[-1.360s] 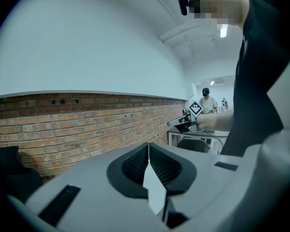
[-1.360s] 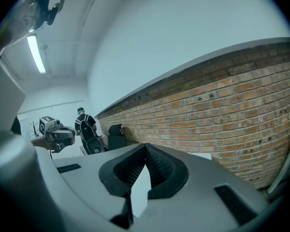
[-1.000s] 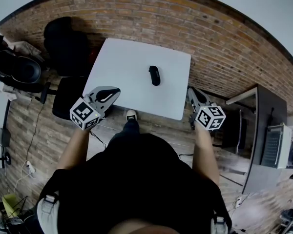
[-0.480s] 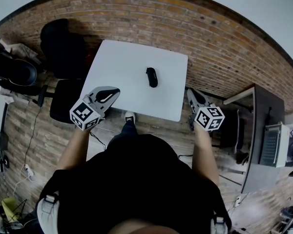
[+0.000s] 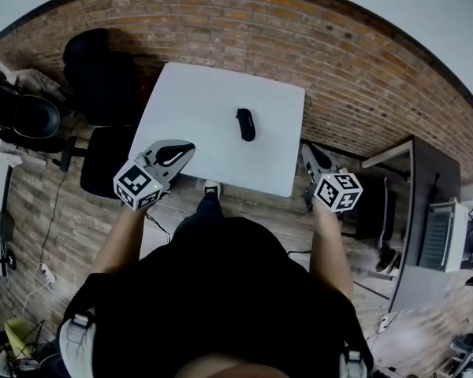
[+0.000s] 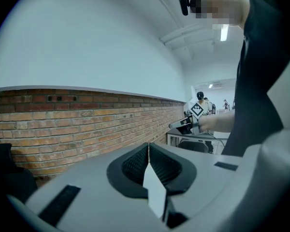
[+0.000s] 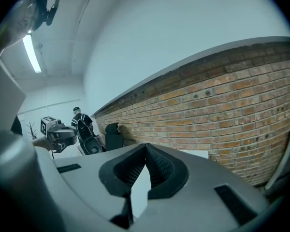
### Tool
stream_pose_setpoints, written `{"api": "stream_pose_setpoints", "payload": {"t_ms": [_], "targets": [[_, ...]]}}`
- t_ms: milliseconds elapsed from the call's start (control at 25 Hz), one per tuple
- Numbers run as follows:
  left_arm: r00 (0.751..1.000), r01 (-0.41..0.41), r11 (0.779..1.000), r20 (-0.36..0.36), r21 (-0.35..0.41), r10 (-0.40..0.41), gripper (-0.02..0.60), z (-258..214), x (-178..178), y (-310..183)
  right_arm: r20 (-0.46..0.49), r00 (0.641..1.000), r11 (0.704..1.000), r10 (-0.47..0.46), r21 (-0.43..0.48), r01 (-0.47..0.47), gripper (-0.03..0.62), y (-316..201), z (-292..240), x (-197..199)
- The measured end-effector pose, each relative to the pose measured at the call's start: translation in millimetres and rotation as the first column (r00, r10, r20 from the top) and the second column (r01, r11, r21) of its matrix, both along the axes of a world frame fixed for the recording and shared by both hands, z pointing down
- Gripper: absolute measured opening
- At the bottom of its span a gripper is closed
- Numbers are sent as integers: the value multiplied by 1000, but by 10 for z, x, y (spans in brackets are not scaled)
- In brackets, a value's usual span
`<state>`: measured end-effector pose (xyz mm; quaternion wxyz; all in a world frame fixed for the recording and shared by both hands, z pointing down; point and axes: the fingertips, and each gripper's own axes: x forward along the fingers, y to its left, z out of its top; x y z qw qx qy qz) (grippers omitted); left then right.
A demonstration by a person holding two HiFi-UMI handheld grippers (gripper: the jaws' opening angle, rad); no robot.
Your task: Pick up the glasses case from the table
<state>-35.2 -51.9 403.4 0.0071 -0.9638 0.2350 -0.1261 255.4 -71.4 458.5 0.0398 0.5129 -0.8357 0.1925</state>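
Right now your left gripper [image 5: 186, 146] and right gripper [image 5: 307, 149] both have their jaws pressed together on nothing, one at each lower corner of the white table [image 5: 191, 93]. The dark glasses case [image 5: 245, 124] lies near the table's middle, upper centre of the head view, apart from both.

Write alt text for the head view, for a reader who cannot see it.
A dark glasses case lies alone and untouched on a white table. A person stands at its near edge, holding the left gripper and right gripper, both with fingers closed and empty.
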Motion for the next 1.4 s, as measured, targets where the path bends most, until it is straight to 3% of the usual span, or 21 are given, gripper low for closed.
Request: {"api": "stream_pose_setpoints", "payload": {"t_ms": [1400], "targets": [[1000, -14, 998, 26, -68, 16, 14, 294, -186, -1117, -6, 1000, 997, 24, -76, -24, 15, -1055, 342, -152]]}}
